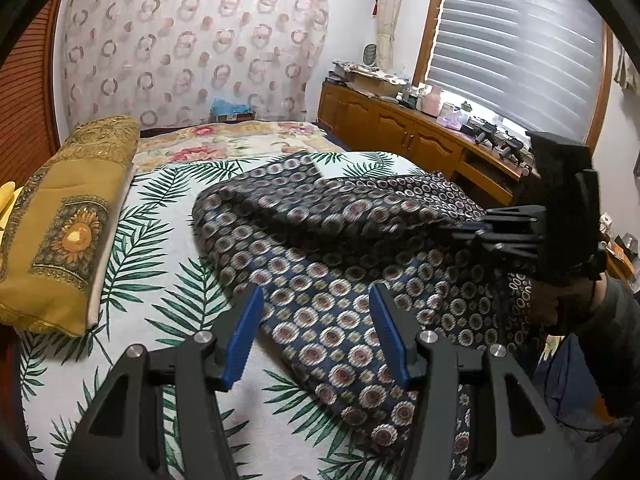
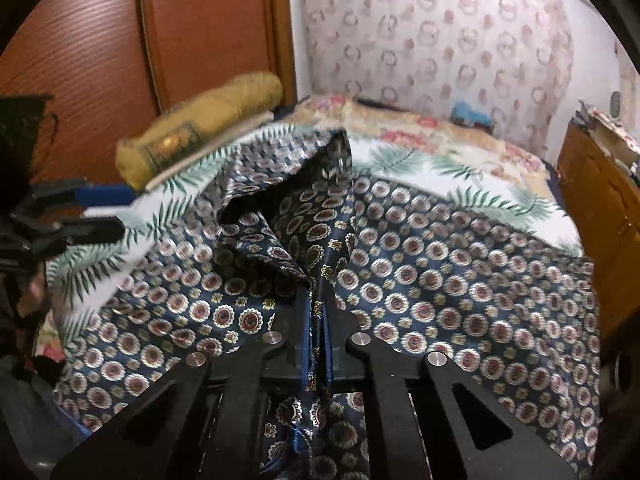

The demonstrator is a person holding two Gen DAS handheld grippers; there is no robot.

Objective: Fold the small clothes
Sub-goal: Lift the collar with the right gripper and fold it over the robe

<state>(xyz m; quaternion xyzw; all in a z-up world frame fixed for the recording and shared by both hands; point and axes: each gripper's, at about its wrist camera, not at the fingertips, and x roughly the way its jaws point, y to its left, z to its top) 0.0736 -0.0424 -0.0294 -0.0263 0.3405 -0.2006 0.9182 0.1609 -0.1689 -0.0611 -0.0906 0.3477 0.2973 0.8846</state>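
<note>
Pinching one patterned garment (image 2: 440, 264): right gripper (image 2: 318, 312) fingers closed | left gripper (image 1: 316, 300) fingers half-open, seemingly empty

Home bedroom. A bed with a white palm-leaf print cover (image 1: 152, 264) is filling most of both views, a rolled mustard-yellow sunflower quilt (image 1: 68, 220) lying along its edge. A sheer curtain with pink ring pattern (image 1: 192, 40) is hanging behind it. A long brown wooden cabinet (image 1: 400, 128) is running under a window with grey striped blinds (image 1: 516, 40), household clutter sitting on top. Reddish-brown wooden wardrobe doors (image 2: 200, 28) are standing beside the bed.
</note>
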